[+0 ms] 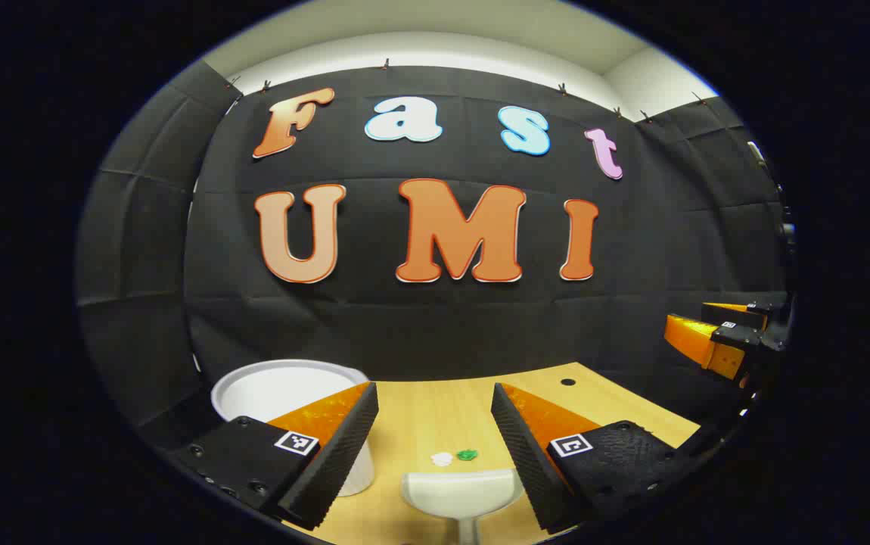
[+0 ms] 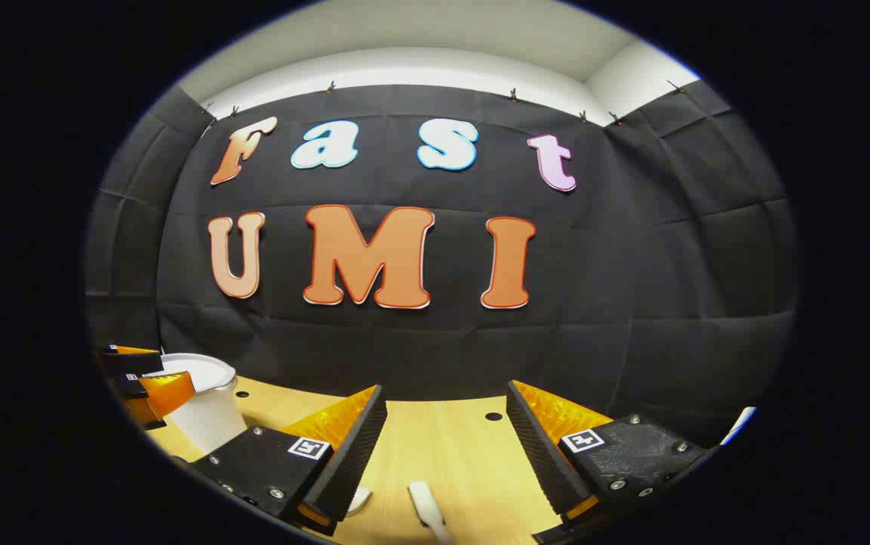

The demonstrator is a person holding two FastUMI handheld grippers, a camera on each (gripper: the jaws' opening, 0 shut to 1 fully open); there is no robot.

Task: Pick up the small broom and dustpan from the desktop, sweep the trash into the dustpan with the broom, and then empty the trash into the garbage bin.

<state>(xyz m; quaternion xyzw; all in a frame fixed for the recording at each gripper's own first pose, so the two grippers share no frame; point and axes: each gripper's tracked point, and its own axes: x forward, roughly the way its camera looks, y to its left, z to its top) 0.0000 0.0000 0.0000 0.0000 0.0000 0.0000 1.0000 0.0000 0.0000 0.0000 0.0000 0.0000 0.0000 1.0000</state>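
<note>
The left hand-held gripper [image 1: 435, 424] hangs wide apart, holding nothing. The white dustpan [image 1: 461, 493] lies on the tabletop [image 1: 435, 412] just below its fingers. Go straight down and pinch the handle. The right hand-held gripper [image 2: 446, 431], also released, hangs above the broom [image 2: 427, 509].

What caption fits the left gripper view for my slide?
Open left claw poised above the white dustpan, two trash bits just beyond it, bin at left.

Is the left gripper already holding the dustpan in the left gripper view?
No, the left gripper is open, and the white dustpan lies on the wooden desktop between its spread fingers, untouched.
</note>
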